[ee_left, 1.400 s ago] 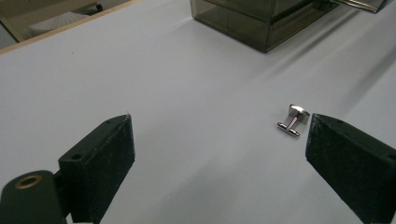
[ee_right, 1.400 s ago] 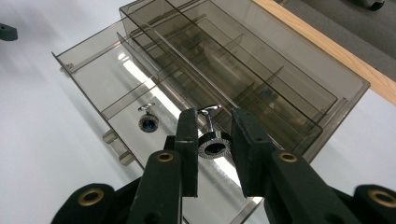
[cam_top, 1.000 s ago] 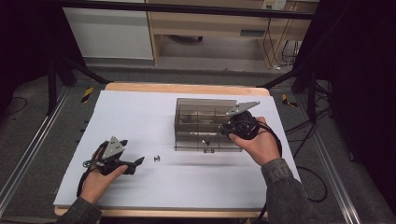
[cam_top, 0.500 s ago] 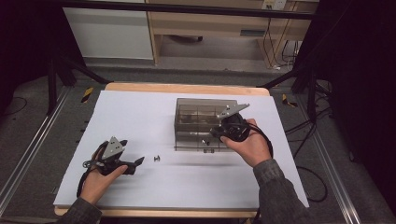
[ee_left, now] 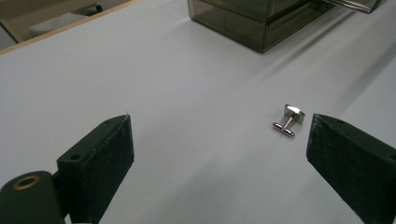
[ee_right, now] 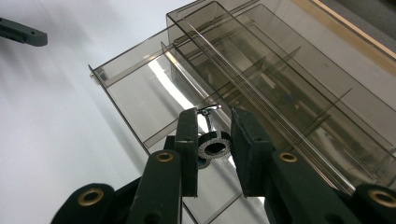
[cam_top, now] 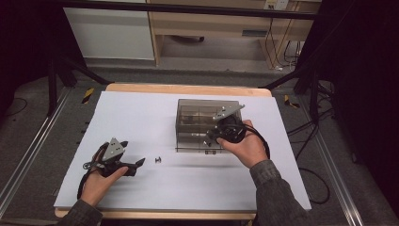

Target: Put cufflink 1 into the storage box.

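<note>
White-topped bench point(cam_top: 141, 113) with wooden edge (dim room, grey floor); right tongs point(ee_right: 212, 140) clamp a cufflink point(ee_right: 214, 143) over the smoked drawer organiser point(cam_top: 200, 115); left tongs point(ee_left: 219, 154) gape beside another cufflink point(ee_left: 289, 120)

No text, label, brand, number or sign can be read on anything here.

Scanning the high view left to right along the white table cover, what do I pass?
Left tongs → small metal cufflink lying loose → smoky clear drawer box → right tongs at the box's front.
</note>
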Available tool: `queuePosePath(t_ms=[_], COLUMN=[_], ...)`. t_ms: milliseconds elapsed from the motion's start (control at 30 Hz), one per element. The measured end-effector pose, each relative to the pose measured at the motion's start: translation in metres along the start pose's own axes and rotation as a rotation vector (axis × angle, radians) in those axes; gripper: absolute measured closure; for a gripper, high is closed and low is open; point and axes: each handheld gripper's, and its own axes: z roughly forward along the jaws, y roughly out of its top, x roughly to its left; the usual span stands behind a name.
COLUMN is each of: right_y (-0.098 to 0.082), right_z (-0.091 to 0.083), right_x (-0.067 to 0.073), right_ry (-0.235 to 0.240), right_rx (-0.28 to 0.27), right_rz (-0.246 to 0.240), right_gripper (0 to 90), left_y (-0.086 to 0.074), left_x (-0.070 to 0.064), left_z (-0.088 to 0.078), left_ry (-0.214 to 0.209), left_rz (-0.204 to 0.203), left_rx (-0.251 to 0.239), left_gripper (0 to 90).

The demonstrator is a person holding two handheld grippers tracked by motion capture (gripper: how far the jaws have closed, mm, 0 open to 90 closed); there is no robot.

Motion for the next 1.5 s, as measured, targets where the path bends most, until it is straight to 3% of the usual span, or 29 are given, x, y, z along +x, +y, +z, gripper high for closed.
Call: queuePosePath(t_ms=[233,1100,1333,1500], right_y=[0.001,-0.011,-0.01,-0.009], right_z=[0.004,0.025,0.028,0.025], right_x=[0.0,-0.005,-0.005,-0.005], right_ry=[0.008,-0.04,-0.039,-0.03], right_rx=[-0.005,0.119,0.132,0.109], right_rz=[0.002,0.035,0.033,0.049], right_gripper=[73.2,73.0,72.4,68.9], left_y=[0.0,0.0,0.001,0.002], left_x=[0.0,-0.003,-0.004,-0.003], left_z=[0.0,0.001,0.001,0.001], left_ry=[0.006,0.001,-0.004,-0.003], left_rz=[0.001,0.008,0.011,0.009], left_rx=[0.002,0.007,0.007,0.005], left_gripper=[7.4,7.4,7.4,7.4])
